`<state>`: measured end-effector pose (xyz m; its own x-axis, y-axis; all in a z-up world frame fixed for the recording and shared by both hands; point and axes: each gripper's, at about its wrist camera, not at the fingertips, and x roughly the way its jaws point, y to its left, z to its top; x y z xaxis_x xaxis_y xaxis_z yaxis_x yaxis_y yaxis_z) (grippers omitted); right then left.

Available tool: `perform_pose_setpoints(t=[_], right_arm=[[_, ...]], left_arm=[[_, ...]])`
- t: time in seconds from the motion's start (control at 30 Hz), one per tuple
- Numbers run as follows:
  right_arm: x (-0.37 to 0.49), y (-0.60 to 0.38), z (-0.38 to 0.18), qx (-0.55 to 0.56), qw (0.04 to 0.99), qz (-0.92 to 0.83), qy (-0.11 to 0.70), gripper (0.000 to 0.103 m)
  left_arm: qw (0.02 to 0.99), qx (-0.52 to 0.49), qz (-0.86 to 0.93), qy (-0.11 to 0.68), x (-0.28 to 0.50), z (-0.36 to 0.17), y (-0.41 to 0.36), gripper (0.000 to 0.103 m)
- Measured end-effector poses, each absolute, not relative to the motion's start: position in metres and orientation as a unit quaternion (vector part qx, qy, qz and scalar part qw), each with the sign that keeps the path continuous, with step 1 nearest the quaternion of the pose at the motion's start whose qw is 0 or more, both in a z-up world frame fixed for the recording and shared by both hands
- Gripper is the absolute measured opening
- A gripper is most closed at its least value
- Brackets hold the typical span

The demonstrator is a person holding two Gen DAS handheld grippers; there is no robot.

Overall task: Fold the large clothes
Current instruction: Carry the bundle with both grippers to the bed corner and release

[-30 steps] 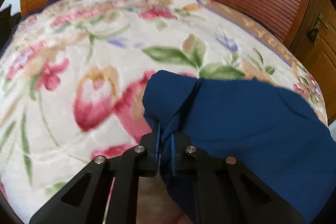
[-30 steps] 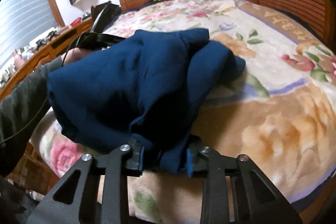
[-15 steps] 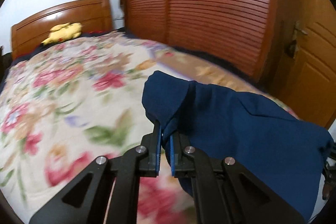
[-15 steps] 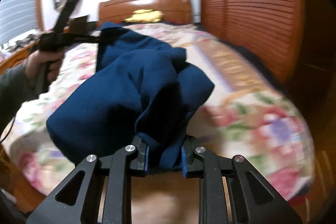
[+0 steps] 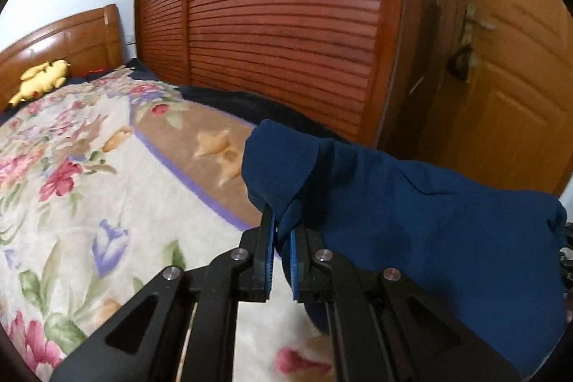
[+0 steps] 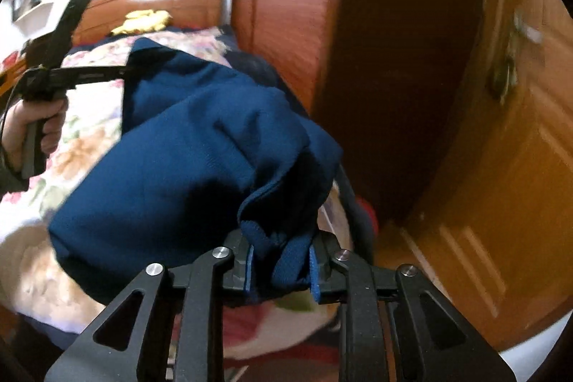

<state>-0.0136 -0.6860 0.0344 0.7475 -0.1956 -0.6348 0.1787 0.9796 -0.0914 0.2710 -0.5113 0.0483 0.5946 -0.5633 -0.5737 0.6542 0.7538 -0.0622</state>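
The left gripper (image 5: 282,235) pinches a fold of the blue garment (image 5: 429,231), which spreads toward its 3 o'clock above the bed (image 5: 107,203). The right gripper (image 6: 281,262), jaws just eased wider, clamps a thick bunch (image 6: 179,167). Only the right view shows the hand (image 6: 32,124).

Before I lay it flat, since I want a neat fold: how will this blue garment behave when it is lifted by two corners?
Probably floppy: the blue garment sags between the left gripper and the right gripper. It likely bunches easily, as folds gather thickly in the right jaws. It seems light enough to hang from two pinches above the bedspread.
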Motion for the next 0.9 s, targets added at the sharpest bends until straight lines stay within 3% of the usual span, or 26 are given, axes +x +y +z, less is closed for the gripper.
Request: perform_pose_setpoints(t=[0.1, 0.2, 0.33, 0.57, 0.9], right_arm=[[-0.016, -0.696, 0.028, 0.001, 0.931, -0.139, 0.339, 0.035], [-0.026, -0.692, 0.040, -0.006, 0.935, -0.162, 0.316, 0.052], [-0.040, -0.680, 0.067, -0.013, 0.942, -0.186, 0.280, 0.063], [-0.037, -0.641, 0.090, -0.045, 0.953, -0.171, 0.245, 0.068], [0.007, -0.599, 0.037, -0.028, 0.951, -0.099, 0.291, 0.068]], left_arm=[[0.884, 0.069, -0.337, 0.317, 0.272, 0.038, -0.506, 0.010], [0.869, 0.061, -0.351, 0.343, 0.270, 0.034, -0.492, 0.017], [0.864, 0.074, -0.364, 0.340, 0.251, 0.039, -0.468, 0.033], [0.872, 0.105, -0.366, 0.306, 0.201, 0.047, -0.423, 0.040], [0.883, 0.092, -0.372, 0.271, 0.119, 0.054, -0.343, 0.052]])
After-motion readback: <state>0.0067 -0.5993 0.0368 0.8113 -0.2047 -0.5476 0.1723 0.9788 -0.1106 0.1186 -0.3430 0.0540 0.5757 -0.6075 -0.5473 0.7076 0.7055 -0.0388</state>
